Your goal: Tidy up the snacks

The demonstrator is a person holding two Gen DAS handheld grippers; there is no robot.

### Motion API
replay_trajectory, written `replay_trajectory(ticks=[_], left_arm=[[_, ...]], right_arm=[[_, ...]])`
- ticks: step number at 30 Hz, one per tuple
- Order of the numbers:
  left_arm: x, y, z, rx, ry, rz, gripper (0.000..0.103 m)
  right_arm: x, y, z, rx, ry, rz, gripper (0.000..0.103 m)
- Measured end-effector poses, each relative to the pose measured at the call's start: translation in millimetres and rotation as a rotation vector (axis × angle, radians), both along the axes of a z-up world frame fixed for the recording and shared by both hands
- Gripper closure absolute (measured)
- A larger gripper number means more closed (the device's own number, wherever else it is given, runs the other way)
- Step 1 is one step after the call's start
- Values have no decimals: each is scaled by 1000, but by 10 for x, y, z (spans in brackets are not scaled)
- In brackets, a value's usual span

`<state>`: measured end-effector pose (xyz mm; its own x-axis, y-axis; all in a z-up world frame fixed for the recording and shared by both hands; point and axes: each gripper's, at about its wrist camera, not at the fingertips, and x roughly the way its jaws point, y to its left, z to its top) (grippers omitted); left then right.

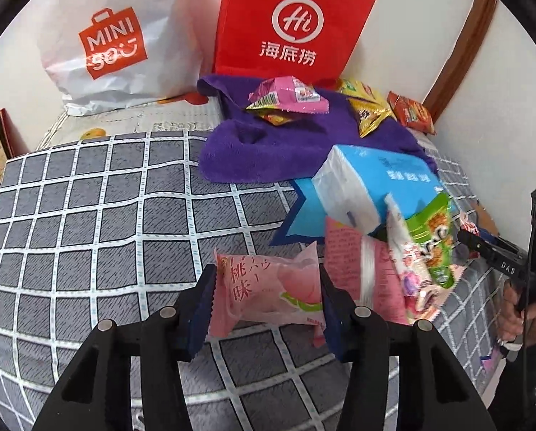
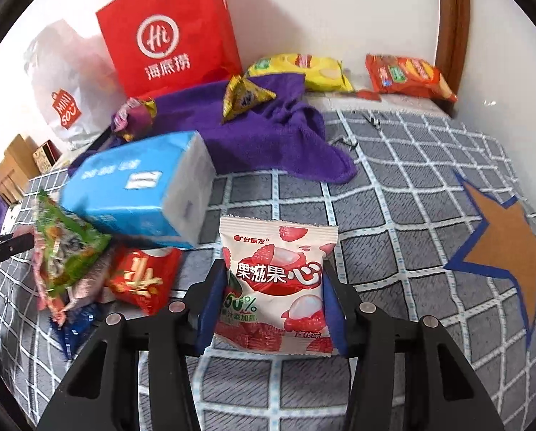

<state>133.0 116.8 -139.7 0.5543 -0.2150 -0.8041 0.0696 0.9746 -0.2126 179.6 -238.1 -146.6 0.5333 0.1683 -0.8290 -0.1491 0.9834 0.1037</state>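
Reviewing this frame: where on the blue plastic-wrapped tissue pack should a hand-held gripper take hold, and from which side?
Grip the blue plastic-wrapped tissue pack across its narrower faces near the white end, coming from above. It is a soft rectangular block lying tilted on the snack pile, its top face clear, while the green snack packet crowds its lower left side.

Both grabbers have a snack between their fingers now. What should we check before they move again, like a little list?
1. Left gripper pinching the pink peach pack on both sides: ok.
2. Right gripper pinching the lychee gummy pack: ok.
3. Packs lifted off the checked bed cover: cannot tell.
4. Peach pack free of the pink packet beside it: cannot tell, they sit very close.
5. Tissue pack clear of the right gripper's fingers: ok.
6. Where the snacks should go: cannot tell.
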Motion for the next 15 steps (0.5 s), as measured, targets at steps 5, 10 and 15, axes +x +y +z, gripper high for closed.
replay_trajectory(ticks=[5, 10, 15], left_arm=[[-98, -90, 133, -28, -18, -21, 53], [-163, -290, 251, -60, -24, -56, 53], [-209, -486, 374, -72, -38, -82, 53]], right_arm=[[-169, 126, 210, -14, -23, -2, 53], [-350, 246, 460, -51, -68, -1, 53], [-449, 298, 697, -34, -109, 12, 53]])
